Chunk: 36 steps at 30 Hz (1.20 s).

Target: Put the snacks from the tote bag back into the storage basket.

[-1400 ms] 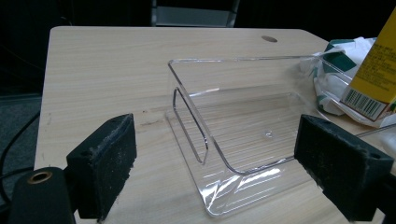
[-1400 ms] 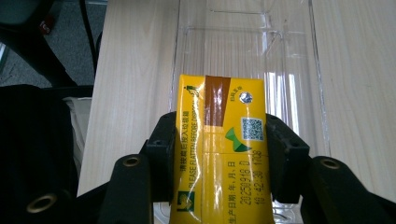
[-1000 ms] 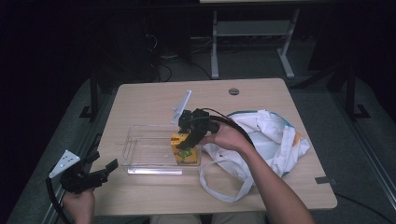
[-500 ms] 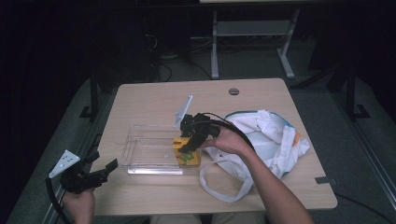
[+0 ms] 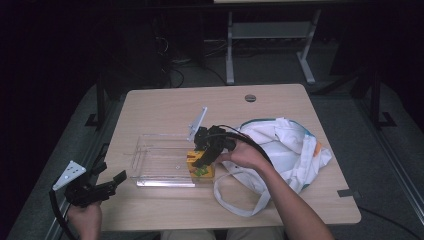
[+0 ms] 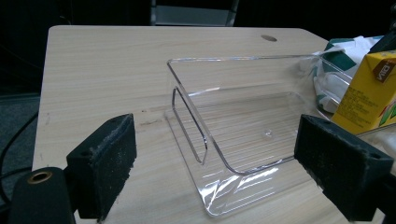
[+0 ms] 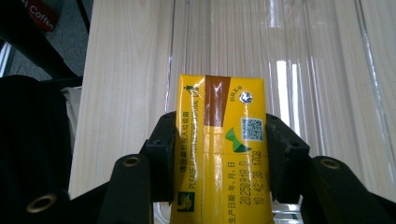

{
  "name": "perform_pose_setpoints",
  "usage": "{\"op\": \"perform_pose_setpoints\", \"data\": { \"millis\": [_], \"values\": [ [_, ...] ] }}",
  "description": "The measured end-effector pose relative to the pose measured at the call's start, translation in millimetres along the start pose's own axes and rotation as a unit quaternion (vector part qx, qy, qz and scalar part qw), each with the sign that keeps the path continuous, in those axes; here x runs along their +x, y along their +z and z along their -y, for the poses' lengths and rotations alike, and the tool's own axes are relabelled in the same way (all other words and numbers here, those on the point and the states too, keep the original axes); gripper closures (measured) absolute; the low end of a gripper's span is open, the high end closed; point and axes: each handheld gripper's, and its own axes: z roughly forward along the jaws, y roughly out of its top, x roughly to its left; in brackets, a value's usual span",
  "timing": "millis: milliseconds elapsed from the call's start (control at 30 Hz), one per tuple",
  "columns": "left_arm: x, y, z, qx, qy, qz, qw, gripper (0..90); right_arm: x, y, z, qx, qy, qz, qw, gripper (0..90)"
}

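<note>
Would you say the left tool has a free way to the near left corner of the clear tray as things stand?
Probably yes. The left tool hangs open off the table's left edge, facing the clear tray, with bare tabletop between. The right tool holds the yellow carton at the tray's far end.

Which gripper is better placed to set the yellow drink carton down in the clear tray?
Right. The right gripper is shut on the yellow carton at the clear tray's near-right end. The left gripper hangs open and empty off the table's left corner.
</note>
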Motion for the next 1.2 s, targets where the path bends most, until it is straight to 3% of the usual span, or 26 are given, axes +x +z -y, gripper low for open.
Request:
{"op": "perform_pose_setpoints", "data": {
  "millis": [1000,1200],
  "values": [
    [-0.2,0.1,-0.2,0.0,0.0,-0.001,1.0,12.6,0.8,12.5,11.5,0.011,0.007,-0.01,0.9999,51.7],
    [-0.4,0.6,-0.2,-0.001,0.002,0.0,1.0,12.6,0.8,11.6,16.7,0.002,0.011,-0.013,0.9999,51.5]
  ]
}}
